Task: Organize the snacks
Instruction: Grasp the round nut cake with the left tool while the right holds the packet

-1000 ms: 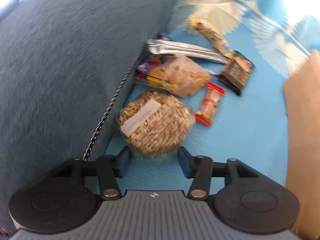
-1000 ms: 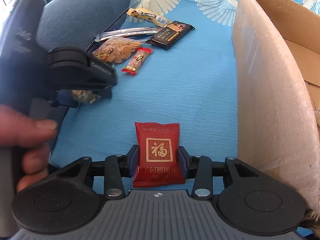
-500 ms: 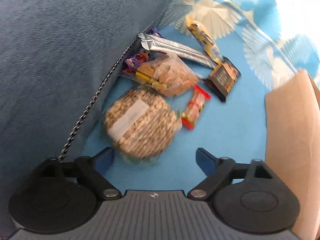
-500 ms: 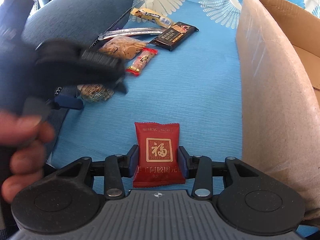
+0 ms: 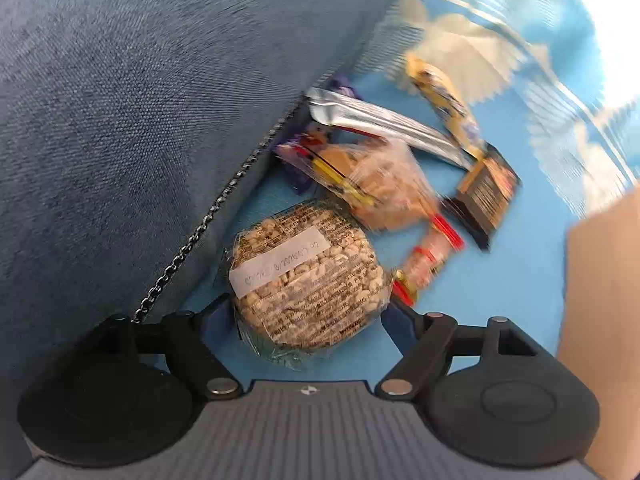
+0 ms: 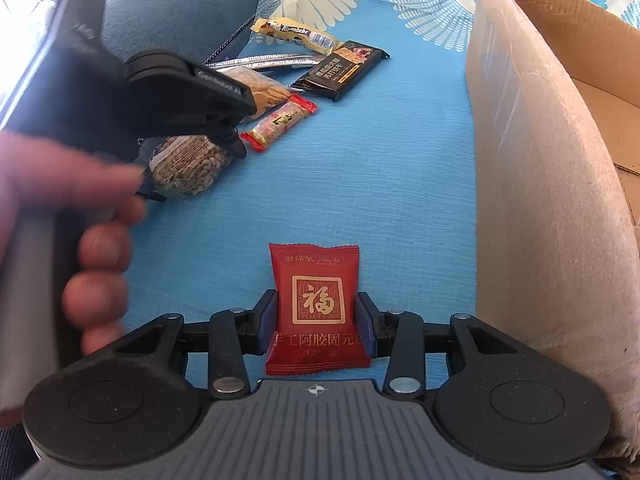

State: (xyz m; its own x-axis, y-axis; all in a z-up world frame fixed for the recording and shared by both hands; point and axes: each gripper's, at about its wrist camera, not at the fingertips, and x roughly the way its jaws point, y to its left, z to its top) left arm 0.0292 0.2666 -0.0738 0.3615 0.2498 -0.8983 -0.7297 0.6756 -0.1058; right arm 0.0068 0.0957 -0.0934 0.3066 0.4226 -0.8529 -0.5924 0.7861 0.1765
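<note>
My right claw (image 6: 317, 322) is clamped on the red packet (image 6: 314, 304), its long axis running forward along the fingers. The box (image 6: 532, 128) stands just to that claw's right, nearer it than the left. My left claw (image 5: 306, 316) brackets the puffed cake (image 5: 306, 276) with jaws apart; whether its pads touch the wrapper I cannot tell.
</note>
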